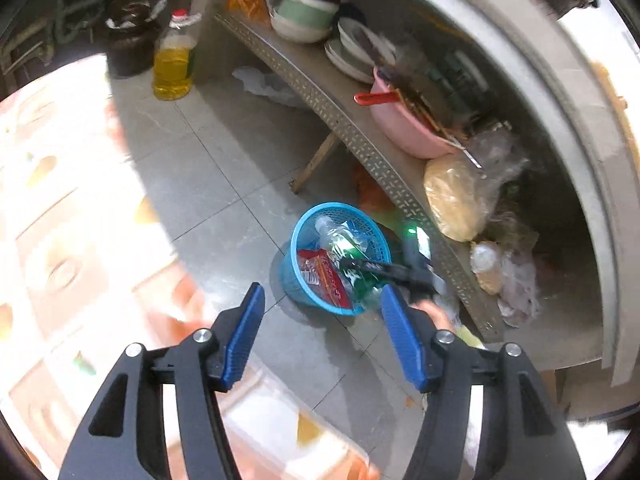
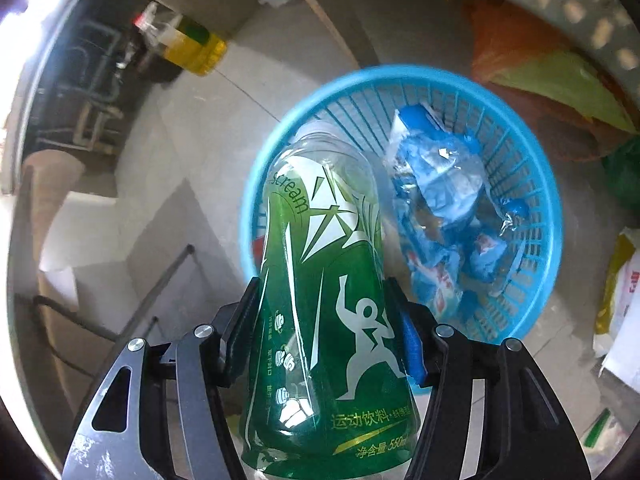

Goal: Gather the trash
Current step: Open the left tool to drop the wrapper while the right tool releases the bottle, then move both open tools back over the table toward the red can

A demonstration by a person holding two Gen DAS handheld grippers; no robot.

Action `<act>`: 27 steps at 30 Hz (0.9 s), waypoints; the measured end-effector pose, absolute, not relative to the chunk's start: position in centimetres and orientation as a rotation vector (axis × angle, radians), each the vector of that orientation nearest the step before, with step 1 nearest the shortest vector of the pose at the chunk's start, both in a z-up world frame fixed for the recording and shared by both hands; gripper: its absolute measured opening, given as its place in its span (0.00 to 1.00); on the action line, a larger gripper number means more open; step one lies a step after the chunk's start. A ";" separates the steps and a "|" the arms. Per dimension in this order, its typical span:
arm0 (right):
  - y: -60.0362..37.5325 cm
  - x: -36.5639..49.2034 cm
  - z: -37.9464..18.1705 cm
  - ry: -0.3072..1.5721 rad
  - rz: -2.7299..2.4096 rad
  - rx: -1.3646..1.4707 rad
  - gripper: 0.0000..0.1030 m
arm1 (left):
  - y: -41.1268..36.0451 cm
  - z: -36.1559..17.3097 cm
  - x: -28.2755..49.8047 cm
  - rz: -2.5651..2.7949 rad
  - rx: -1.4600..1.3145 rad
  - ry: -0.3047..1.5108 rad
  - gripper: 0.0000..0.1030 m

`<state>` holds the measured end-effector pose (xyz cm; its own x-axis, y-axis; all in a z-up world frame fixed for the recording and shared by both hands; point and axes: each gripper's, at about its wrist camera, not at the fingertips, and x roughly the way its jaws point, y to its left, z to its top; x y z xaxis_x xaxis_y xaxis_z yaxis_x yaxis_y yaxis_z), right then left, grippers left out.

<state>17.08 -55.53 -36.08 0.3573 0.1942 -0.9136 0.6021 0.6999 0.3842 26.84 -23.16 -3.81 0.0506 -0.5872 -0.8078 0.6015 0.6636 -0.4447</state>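
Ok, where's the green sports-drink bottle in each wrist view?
Left wrist: green bottle right of centre, over the blue basket, held by the right gripper.
Right wrist: bottle fills lower centre.
Shared landmark: the blue basket.

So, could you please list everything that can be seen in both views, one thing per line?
Green bottle: one, clear with green label, held over the basket's near rim.
Basket: one, blue mesh, on the floor beside the shelf.
Blue wrappers: several, crumpled, inside the basket.
Red wrapper: one, inside the basket.
Oil jug: one, yellow, on the floor.
Dark jar: one, beside the jug.
Shelf: one, grey perforated edge.
Pink basin: one, on the shelf.
Bowls and plates: a few, white and green, on the shelf.
Bagged food: one, tan, on the shelf.
Left tongs: blue pads, open, empty.
Right tongs: shut on the bottle.
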 end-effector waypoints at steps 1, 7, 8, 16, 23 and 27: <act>-55.6 17.1 -36.1 1.202 -0.309 0.788 0.57 | -21.8 -3.3 26.2 -0.903 0.001 1.202 0.59; -56.3 15.8 -33.8 1.123 -0.351 0.787 0.65 | -15.4 -1.7 24.0 -0.823 -0.062 1.111 0.64; -56.4 15.4 -33.2 1.111 -0.356 0.782 0.65 | -14.6 -1.6 23.7 -0.818 -0.071 1.099 0.64; -55.2 12.8 -32.5 1.113 -0.381 0.765 0.65 | -10.6 -1.8 21.8 -0.786 -0.141 1.069 0.66; -52.2 12.6 -31.0 1.109 -0.380 0.705 0.65 | -6.7 -1.2 20.2 -0.728 -0.165 1.018 0.69; -50.5 11.3 -28.9 1.093 -0.367 0.657 0.65 | -3.5 -1.3 19.8 -0.681 -0.219 1.006 0.70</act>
<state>11.28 -50.51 -28.93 0.4272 0.0410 -0.9032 0.5776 0.7561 0.3076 19.79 -3.49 -1.30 0.3512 -0.6177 -0.7036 0.4238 0.7750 -0.4688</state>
